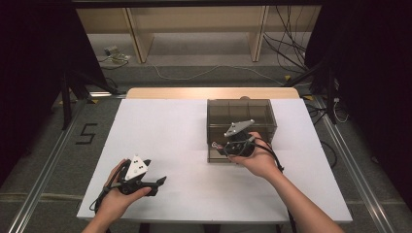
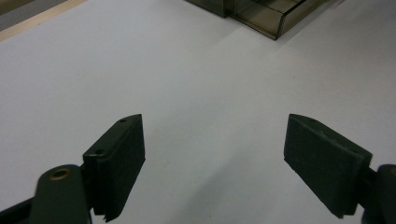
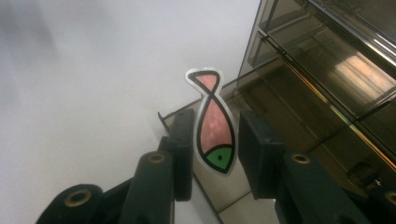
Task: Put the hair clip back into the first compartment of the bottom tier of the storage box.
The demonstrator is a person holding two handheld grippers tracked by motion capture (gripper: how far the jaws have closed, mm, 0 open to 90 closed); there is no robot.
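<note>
Your right gripper pinches a fish cutout between its fingers at the near-left corner of the smoked box; your left gripper rests on the bench, fingers spread. Placing seems in hand: next, carry the fish over a compartment and release.

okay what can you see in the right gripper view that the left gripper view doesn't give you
Right gripper view alone: a flat pink fish cut-out with a green head, standing between the right gripper jaws. Whether the pads press on it is hard to tell.

Left gripper view alone: the left gripper, jaws wide apart with nothing between them.

Both: the white table and the smoky clear plastic box, close beside the right gripper and farther from the left.
</note>
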